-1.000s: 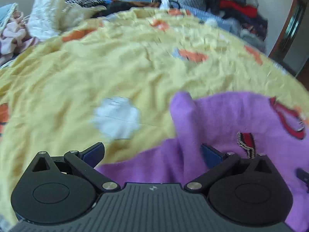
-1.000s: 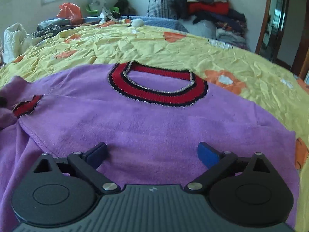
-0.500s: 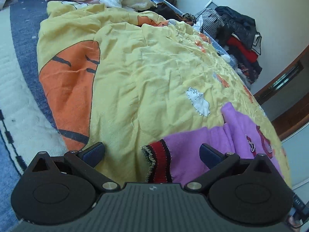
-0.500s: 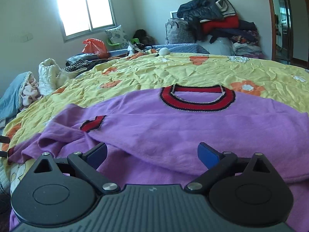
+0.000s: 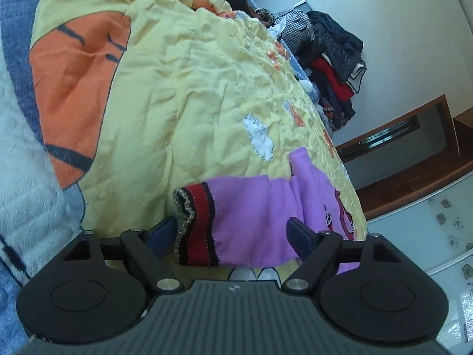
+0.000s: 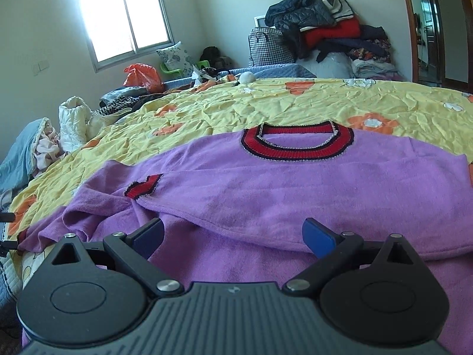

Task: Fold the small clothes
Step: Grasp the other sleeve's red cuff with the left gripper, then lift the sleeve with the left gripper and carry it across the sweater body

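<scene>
Purple sweater (image 6: 295,183) lies spread on the yellow bedspread (image 6: 266,106), near the bed's near edge, red-and-black neckline (image 6: 297,143) toward the far side. One sleeve (image 5: 251,216) runs out toward the bed's left edge; its red striped cuff (image 5: 196,224) rests on the bedspread.

Left gripper (image 5: 233,236): jaws closing, cuff and sleeve end lying between the blue pads. Pads not yet visibly pressing on the fabric; the left pad sits just beside the cuff's glittery edge, the right pad just beside the purple knit. No grip yet.

Right gripper (image 6: 233,236): jaws wide apart, nothing held, hovering low over the sweater's body near a fold line across the lower half.

Step in hand, judged: take the sleeve end and fold it in across the body.

Notes for doing it well:
- Pinch the full cuff thickness, both layers, not only the fringe of the edge; a shallow bite in loose knit will likely slip.
- Pads should come down onto the cuff without catching the bedspread underneath, which is wrinkled and close.
- Lift only a little, then carry the cuff toward the neckline side so the sleeve lays flat over the body.
- The right gripper could pin the body so the sweater does not drag along.

Risk: sleeve is bunched near the shoulder; may fold crooked unless drawn straight first.
</scene>
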Tool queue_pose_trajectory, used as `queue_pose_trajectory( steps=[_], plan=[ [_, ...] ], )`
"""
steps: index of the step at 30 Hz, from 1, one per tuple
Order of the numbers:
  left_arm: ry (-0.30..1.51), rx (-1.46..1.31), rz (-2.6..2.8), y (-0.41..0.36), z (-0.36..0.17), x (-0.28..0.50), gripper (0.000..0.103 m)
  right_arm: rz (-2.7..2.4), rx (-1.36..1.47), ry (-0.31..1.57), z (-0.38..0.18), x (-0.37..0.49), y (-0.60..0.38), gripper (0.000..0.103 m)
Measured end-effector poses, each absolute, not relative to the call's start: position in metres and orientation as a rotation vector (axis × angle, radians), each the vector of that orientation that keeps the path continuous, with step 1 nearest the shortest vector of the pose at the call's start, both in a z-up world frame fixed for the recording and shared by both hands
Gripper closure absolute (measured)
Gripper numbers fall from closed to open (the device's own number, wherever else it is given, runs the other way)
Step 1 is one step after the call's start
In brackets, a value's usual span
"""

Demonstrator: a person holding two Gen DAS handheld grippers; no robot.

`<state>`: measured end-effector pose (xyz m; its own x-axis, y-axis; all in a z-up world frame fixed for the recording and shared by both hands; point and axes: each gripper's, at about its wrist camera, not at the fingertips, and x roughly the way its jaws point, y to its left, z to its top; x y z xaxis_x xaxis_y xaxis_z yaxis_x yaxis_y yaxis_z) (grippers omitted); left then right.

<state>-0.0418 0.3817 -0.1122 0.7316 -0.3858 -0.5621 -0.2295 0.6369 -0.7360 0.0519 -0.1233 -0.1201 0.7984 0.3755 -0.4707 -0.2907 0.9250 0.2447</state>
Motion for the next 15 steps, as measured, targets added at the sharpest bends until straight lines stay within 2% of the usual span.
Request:
queue_pose_trajectory(
  steps=[5,7,8,9,12,15],
  plan=[
    [0.794,-1.012,-0.09,0.39,-0.133,-0.051,0.044,0.361,0.186,0.543,-0.122,0.051,-0.127,0.003],
    [0.792,-1.067,-0.094,0.393,-0.144,-0.057,0.054,0.357,0.186,0.548,-0.123,0.051,-0.127,0.003],
    [0.789,-1.097,-0.087,0.395,-0.149,-0.059,0.062,0.356,0.189,0.548,-0.123,0.052,-0.128,0.003],
    [0.788,-1.119,-0.076,0.396,-0.154,-0.06,0.076,0.357,0.192,0.549,-0.123,0.052,-0.128,0.003],
    [0.759,-1.175,-0.049,0.402,-0.16,-0.066,0.085,0.362,0.188,0.557,-0.123,0.052,-0.126,0.003],
    [0.738,-1.095,-0.023,0.401,-0.145,-0.07,0.096,0.359,0.186,0.56,-0.123,0.052,-0.126,0.003]
  ],
)
